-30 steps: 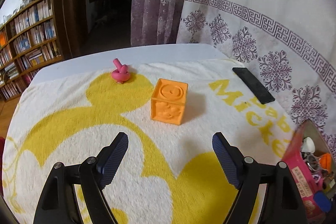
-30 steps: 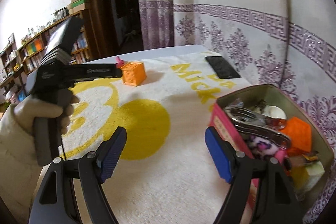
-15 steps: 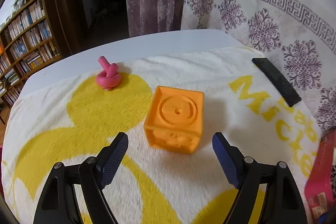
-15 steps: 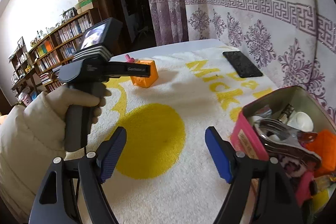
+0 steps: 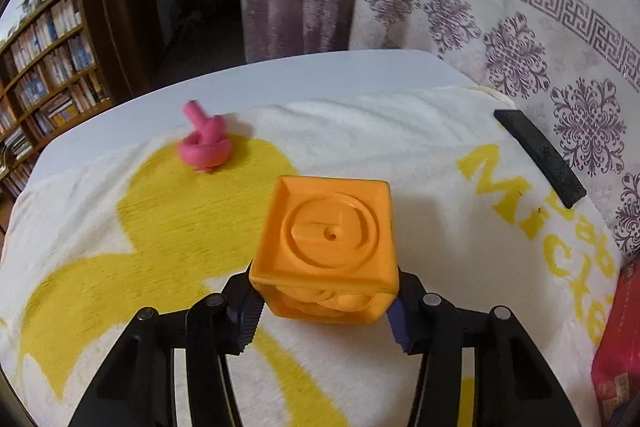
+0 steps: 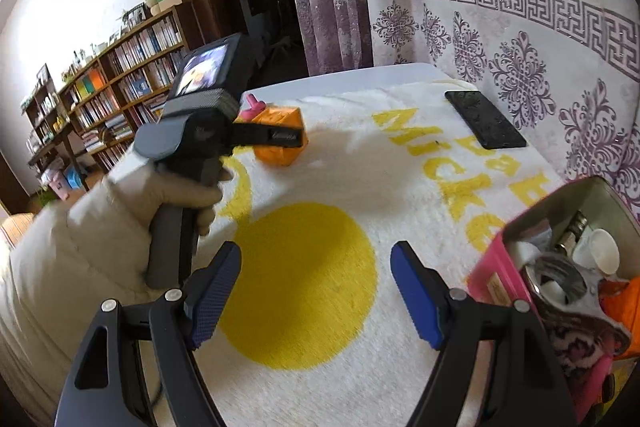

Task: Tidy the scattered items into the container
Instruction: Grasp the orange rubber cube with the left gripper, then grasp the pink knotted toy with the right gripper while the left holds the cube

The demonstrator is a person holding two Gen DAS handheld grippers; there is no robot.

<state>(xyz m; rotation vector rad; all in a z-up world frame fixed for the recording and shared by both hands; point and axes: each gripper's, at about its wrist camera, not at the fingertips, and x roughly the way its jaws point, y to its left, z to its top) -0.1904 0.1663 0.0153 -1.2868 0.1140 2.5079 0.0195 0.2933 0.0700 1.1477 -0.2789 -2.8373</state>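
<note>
An orange toy cube (image 5: 326, 247) stands on the white and yellow towel, between the fingers of my left gripper (image 5: 322, 315). The jaws are closing and their pads rest against the cube's lower sides. The right wrist view shows the same cube (image 6: 280, 155) behind the left gripper's finger. Beyond the cube lies a pink knotted toy (image 5: 205, 147). My right gripper (image 6: 316, 291) hovers open over the towel's yellow disc with nothing between its fingers. The pink tin (image 6: 492, 267), the container, sits just right of it and holds several small items.
A black phone (image 6: 484, 125) lies on the towel's far right edge near the patterned curtain. A person's pale sleeve and hand (image 6: 80, 247) hold the left gripper's handle. Bookshelves (image 6: 120, 87) stand beyond the table's left side. The tin's red wall (image 5: 618, 347) shows at the right edge.
The left gripper moved forward and down to the orange cube, and its wide-open jaws have come in against the cube's sides. The right gripper drifted left, so the tin sits further right in its view.
</note>
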